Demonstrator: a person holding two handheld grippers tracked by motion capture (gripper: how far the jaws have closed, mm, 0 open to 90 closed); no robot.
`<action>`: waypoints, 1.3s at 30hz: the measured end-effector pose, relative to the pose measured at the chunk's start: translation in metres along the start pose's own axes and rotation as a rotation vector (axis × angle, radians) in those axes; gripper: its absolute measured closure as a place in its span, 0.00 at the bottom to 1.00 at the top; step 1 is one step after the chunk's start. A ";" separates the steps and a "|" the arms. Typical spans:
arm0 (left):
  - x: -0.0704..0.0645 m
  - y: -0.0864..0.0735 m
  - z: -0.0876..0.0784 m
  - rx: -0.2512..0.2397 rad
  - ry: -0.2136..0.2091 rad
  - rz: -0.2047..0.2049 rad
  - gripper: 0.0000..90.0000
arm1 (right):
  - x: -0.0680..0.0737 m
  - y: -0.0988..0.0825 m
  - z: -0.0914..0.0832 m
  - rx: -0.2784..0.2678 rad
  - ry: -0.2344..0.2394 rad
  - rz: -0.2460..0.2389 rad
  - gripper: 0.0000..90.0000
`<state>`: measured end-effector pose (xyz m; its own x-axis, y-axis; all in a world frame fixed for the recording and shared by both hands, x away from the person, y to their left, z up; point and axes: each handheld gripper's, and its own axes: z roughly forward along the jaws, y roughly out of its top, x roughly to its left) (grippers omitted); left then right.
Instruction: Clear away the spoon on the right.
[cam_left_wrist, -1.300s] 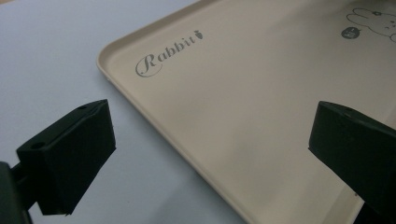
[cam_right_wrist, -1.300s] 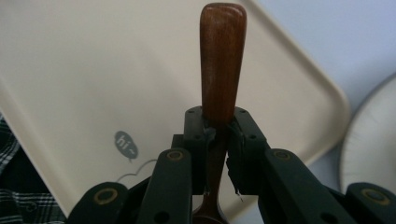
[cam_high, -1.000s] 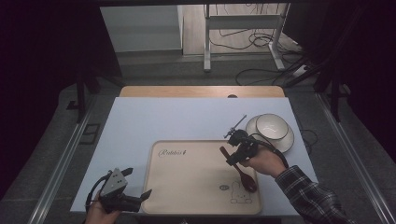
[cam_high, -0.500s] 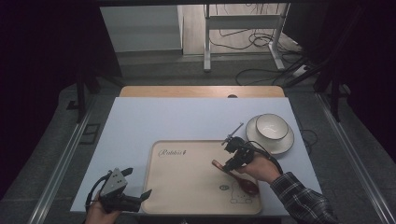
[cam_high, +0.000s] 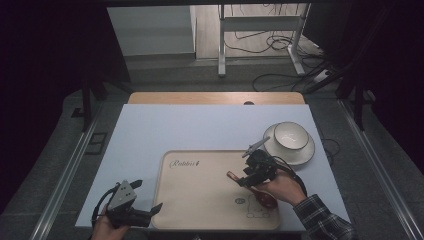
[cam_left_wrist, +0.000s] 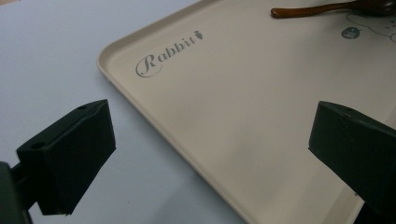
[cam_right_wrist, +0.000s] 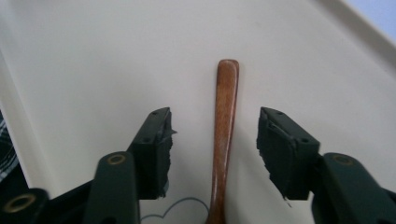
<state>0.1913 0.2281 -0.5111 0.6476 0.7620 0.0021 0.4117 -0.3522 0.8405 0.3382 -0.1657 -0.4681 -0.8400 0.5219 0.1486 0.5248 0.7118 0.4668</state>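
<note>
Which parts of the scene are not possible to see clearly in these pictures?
- Wooden spoon: its bowl is cut off by the bottom edge of the right gripper view; in the high view the person's right hand partly covers it.
- Tray: its printed drawing is cut off at the left gripper view's edge and too small in the high view.
- Bowl: contents too small to tell.

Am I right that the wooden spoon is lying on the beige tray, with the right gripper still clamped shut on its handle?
Not quite. The wooden spoon does lie on the beige tray, but the right gripper is not clamped on it. The right gripper view shows its jaws apart, a gap on each side of the handle; they have just been opening, with the handle between them.
</note>
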 end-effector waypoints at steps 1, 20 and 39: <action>0.000 0.000 0.000 0.000 0.000 0.000 0.00 | 0.001 -0.001 0.000 -0.017 -0.004 0.007 0.47; 0.000 0.000 0.000 0.000 0.001 -0.001 0.00 | 0.018 -0.025 0.013 -0.159 -0.072 -0.006 0.49; 0.000 0.000 0.000 0.000 -0.002 0.002 0.00 | 0.028 -0.036 0.027 -0.148 -0.076 -0.090 0.98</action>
<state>0.1912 0.2281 -0.5111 0.6497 0.7602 0.0021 0.4107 -0.3534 0.8405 0.2994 -0.1637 -0.5038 -0.8670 0.4970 0.0367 0.4169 0.6831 0.5996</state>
